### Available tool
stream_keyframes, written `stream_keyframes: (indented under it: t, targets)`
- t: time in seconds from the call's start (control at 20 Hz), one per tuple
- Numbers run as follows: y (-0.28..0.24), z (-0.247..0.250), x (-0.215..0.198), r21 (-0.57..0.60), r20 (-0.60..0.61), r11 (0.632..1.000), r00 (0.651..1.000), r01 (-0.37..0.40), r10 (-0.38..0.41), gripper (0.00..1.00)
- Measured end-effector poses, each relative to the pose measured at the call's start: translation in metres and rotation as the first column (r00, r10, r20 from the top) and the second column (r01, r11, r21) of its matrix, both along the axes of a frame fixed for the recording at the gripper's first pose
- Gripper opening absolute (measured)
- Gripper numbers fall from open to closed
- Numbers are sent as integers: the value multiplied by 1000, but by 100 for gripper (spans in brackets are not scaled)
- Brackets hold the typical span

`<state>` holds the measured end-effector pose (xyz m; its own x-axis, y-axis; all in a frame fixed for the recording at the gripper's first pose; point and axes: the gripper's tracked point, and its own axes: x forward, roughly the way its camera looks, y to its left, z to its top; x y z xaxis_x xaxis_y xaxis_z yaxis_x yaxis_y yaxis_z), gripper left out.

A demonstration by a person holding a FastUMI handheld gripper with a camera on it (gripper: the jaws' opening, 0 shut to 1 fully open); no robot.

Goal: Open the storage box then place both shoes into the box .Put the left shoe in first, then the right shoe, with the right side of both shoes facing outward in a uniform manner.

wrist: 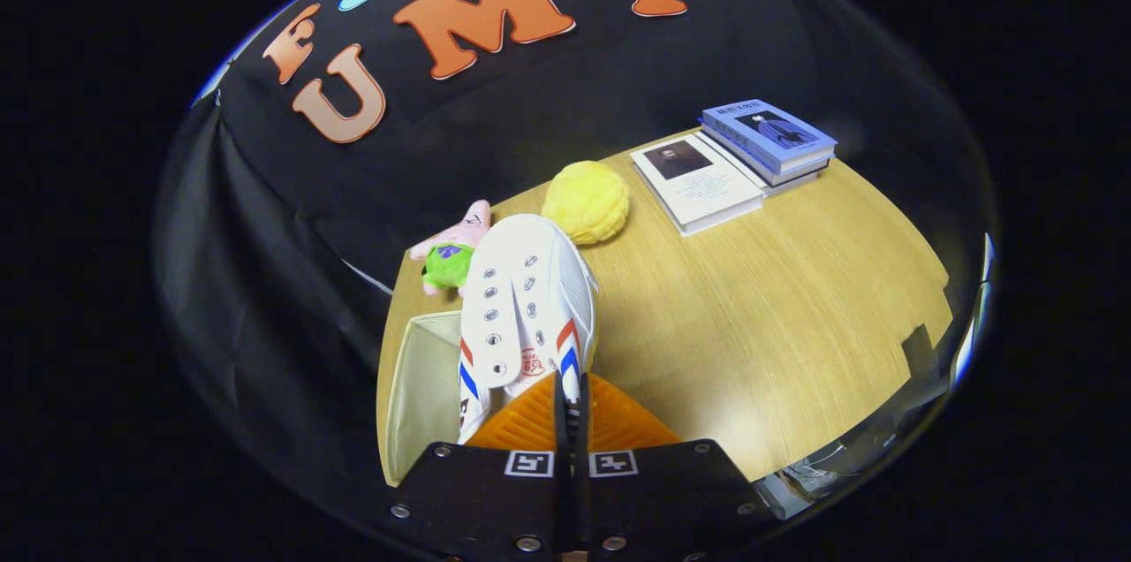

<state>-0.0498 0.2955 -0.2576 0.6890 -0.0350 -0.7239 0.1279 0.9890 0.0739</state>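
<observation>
A white canvas shoe with red and blue side stripes hangs from my gripper, toe pointing away from me. The two orange fingers are pressed nearly together on the rim of the shoe's opening, so the gripper is shut on the shoe. Below and to the left of the shoe lies the open beige storage box; I see its pale inner wall and its rim. The shoe's heel sits over the box's right edge. The inside of the box is mostly hidden by the shoe and the gripper body.
Beyond the shoe on the wooden table rest a yellow plush ball and a pink-and-green plush star toy. Further right lie a white book and a stack of blue books. The table's edge runs close on the right.
</observation>
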Motion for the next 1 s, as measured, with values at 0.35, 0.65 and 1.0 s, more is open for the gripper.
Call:
stream_keyframes:
  t: [0.35, 0.65, 1.0]
  targets:
    - [52, -30, -6, -24, -32, 995, 995, -98, 97, 0]
    - [46, -71, -17, -70, -105, 991, 989, -116, 108, 0]
    - [68, -69, -15, -12, -98, 985, 981, -170, 168, 25]
